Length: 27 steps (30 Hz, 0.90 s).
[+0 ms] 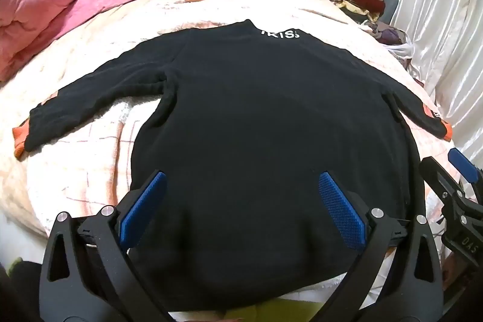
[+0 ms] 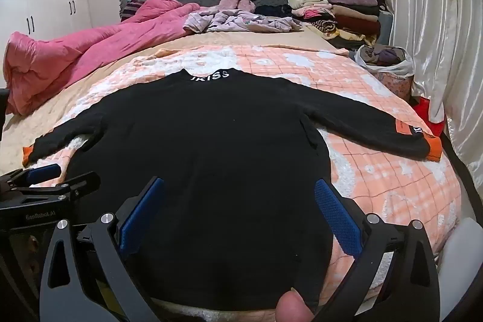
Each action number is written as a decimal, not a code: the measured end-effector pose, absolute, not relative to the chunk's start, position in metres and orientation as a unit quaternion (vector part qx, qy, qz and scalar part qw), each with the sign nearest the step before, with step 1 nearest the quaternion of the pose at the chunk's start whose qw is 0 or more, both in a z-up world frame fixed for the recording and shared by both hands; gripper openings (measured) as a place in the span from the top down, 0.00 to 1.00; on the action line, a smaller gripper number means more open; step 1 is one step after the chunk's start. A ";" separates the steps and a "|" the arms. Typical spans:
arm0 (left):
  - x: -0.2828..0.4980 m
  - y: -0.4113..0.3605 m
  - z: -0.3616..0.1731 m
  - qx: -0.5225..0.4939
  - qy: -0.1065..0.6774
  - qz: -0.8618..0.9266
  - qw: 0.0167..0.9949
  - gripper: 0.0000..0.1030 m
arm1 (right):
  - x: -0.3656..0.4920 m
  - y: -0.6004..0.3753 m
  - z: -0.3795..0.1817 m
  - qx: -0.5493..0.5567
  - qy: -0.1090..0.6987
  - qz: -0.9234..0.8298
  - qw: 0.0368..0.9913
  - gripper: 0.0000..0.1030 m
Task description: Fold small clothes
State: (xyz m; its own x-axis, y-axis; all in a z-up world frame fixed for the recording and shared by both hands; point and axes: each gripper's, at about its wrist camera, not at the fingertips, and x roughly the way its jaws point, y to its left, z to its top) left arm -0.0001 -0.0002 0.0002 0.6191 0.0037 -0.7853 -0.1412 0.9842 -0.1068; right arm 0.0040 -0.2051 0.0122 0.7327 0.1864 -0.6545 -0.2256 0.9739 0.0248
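Black sweater (image 1: 256, 116) lies flat on the peach blanket (image 2: 377, 171), sleeves spread out, and both the left gripper (image 1: 241, 213) and right gripper (image 2: 238, 210) hover above its hem, jaws wide, gripping nothing.

Black sweater (image 2: 211, 147) flat on checked blanket (image 2: 392, 177), right tongs (image 2: 238, 186) spread wide

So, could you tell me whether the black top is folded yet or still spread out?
Spread out: the black top lies flat on the bed, both sleeves out sideways, collar away from the open grippers.
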 end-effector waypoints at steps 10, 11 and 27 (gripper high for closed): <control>0.001 0.012 0.012 -0.077 0.430 0.037 0.899 0.08 | 0.003 -0.206 0.015 -0.023 0.345 0.117 0.931 0.04; 0.001 0.012 0.013 -0.076 0.430 0.038 0.899 0.08 | 0.003 -0.206 0.016 -0.024 0.345 0.116 0.931 0.04; -0.005 0.004 0.012 -0.073 0.416 0.047 0.905 0.08 | 0.003 -0.208 0.012 -0.023 0.344 0.115 0.932 0.04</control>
